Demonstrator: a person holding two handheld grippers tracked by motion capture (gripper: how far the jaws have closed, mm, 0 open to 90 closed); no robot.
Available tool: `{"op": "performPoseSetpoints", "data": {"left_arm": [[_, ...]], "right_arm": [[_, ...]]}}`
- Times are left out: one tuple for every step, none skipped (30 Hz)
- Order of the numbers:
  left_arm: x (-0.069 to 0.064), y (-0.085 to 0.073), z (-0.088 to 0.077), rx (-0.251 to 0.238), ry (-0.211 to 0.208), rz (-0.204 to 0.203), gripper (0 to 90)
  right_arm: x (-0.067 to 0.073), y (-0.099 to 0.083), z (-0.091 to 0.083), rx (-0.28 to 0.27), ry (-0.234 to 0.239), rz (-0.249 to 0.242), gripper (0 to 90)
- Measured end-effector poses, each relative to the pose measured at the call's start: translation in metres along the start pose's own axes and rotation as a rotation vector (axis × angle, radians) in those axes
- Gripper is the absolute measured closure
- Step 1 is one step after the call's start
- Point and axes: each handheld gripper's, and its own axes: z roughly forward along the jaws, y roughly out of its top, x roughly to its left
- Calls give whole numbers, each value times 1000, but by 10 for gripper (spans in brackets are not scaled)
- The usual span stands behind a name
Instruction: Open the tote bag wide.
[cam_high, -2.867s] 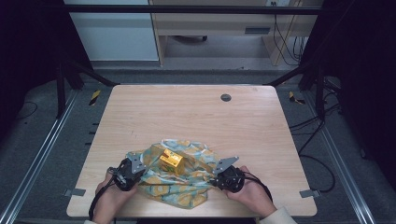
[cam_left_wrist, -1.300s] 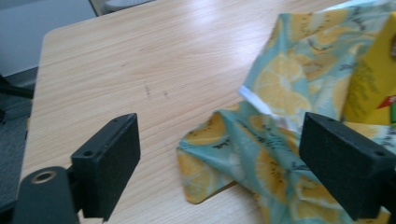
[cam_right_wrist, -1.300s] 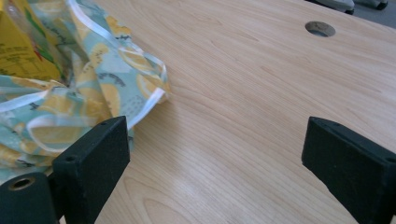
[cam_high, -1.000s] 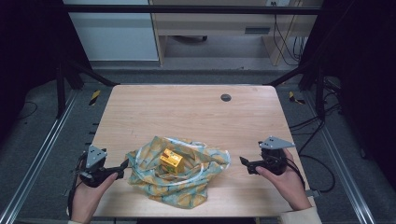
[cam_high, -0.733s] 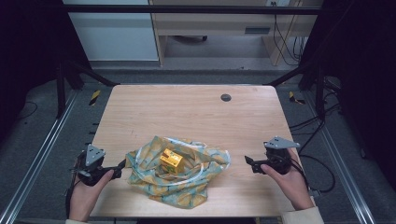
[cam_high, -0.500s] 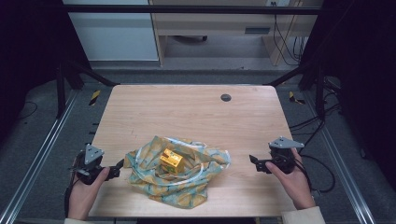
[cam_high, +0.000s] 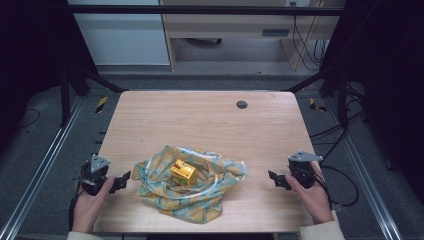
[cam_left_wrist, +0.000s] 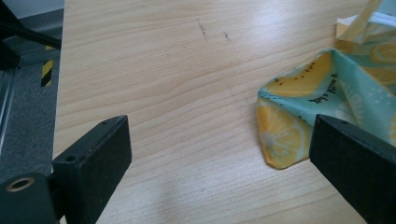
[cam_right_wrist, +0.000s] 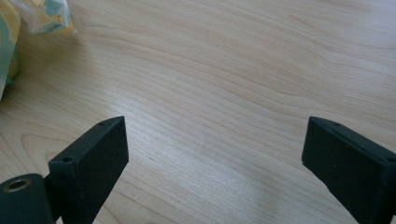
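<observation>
The left gripper (cam_high: 121, 181) has its fingers (cam_left_wrist: 93, 161) spread wide with nothing between them but bare wood. It sits low over the tabletop (cam_high: 200, 125) at the left of the cloth (cam_high: 192, 185), the fingers pointing toward it. In the left gripper view, a lemon-printed corner of the cloth (cam_left_wrist: 299, 116) lies just beside the inner face of the far finger, level with its tip; whether they touch cannot be told. The left hand (cam_high: 89, 202) grips the body from behind, forearm coming in from the near edge of the tabletop, the grey plate tilted on top.

The right gripper (cam_high: 277, 179) is likewise spread wide and holds nothing, its fingers (cam_right_wrist: 91, 161) framing plain wood grain. It sits to the right of the cloth, clearly apart from it, fingers aimed back toward the cloth. In the right gripper view, a scrap of the cloth (cam_right_wrist: 42, 16) lies well beyond the fingers. The right hand (cam_high: 312, 192) wraps the body from behind, a pale sleeve (cam_high: 320, 231) at the near edge and a black cable (cam_high: 345, 175) trailing away from the cloth off the tabletop's side.

The cloth lies crumpled and opened out, teal with yellow lemon slices and a white drawstring looped across it, nearer the person's edge of the tabletop, between the two grippers. A small yellow box (cam_high: 183, 171) rests on the middle of the cloth. Farther from the cloth, near the far edge, is a dark round cable hole (cam_high: 242, 104).
</observation>
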Motion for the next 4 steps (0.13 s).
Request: {"op": "performPoseSetpoints", "data": {"left_arm": [[-1,0,0,-1,0,6,58],[-2,1,0,-6,0,10,58],[-3,2,0,-9,-3,22,58],[-4,2,0,-12,-1,33,57]], "right_arm": [[1,0,1,0,1,-7,86],[3,0,3,1,3,-10,88],[4,0,4,7,1,-11,89],[4,0,5,5,-5,-24,91]]}}
